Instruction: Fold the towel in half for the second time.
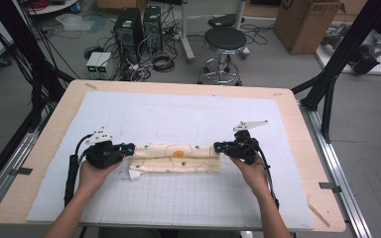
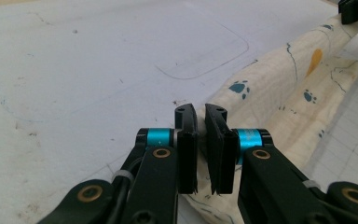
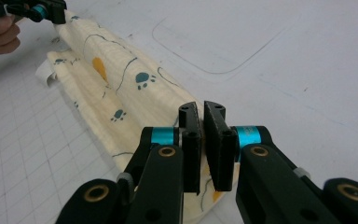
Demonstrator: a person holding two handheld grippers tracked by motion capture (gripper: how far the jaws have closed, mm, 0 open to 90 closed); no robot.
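A: High view first. Folded cloth [image 1: 176, 158] lying as a long strip across the white mat [image 1: 178, 114], long axis running left to right, near the middle of the table. Left gripper [image 1: 128, 148] at the strip's left end, right gripper [image 1: 219, 147] at its right end. Each end equally close to its own hand.

B: Jaws?

A: Nearly closed on both sides, tips at the upper fold of each end. Looks like a pinch on the fabric, judged rather than plainly seen from up there.

B: Left gripper view, then.

A: Left gripper [image 2: 200, 112] with just a narrow slit between the pads, cloth [image 2: 279, 93] starting right at the tips and stretching away up and to the right, toward the other gripper at the far corner. Fabric apparently caught in the slit.

B: Right gripper view?

A: Same picture mirrored. Right gripper [image 3: 201, 109] almost closed, cloth [image 3: 121, 84] running away up and to the left, raised into a ridge between the two ends. Probably a shared lift or fold across the short axis to come, both ends moving together.
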